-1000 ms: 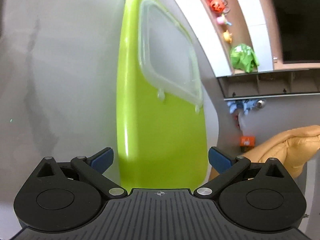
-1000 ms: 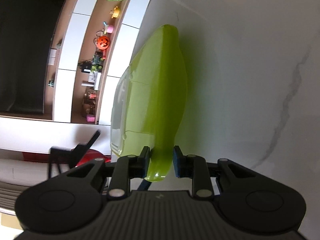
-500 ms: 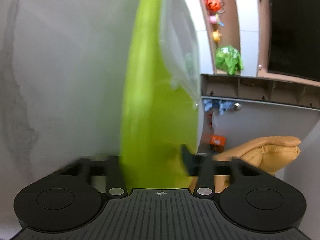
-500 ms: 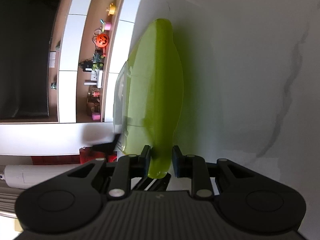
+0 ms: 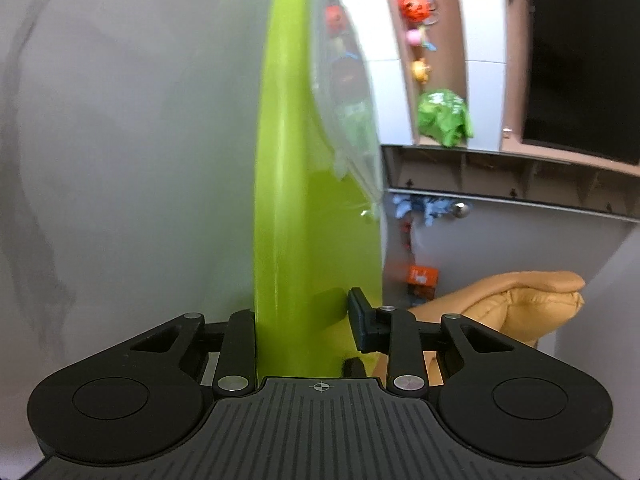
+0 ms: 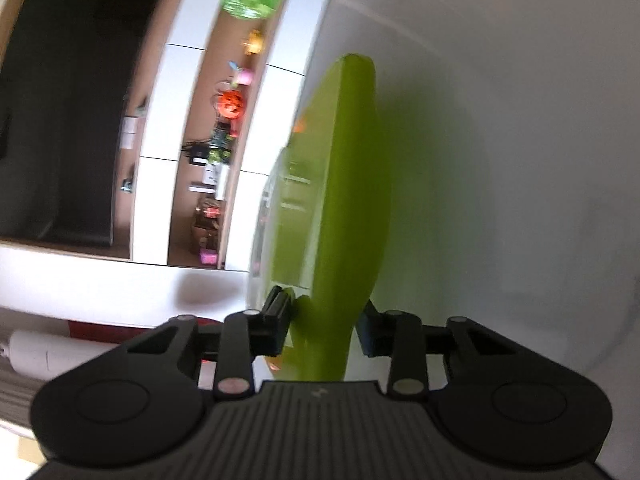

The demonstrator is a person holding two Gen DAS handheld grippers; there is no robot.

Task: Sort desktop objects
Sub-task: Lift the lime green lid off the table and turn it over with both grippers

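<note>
Gripping green tray (image 5: 288, 208) edge-on over white surface (image 5: 120, 160): left gripper (image 5: 302, 320) jaws clamped on rim; right gripper (image 6: 324, 328) jaws just widening, rim between, apparently loose. Risk: tray pivots, clear container (image 5: 348, 92) slides off.

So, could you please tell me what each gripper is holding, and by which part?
The left gripper clamps the lime-green plastic tray by its near edge; the right gripper's jaws straddle the opposite edge, just loosened.

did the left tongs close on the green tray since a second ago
Yes. The left tongs, wide apart before, now clamp the green tray; their black body looks unchanged in the frame.
</note>
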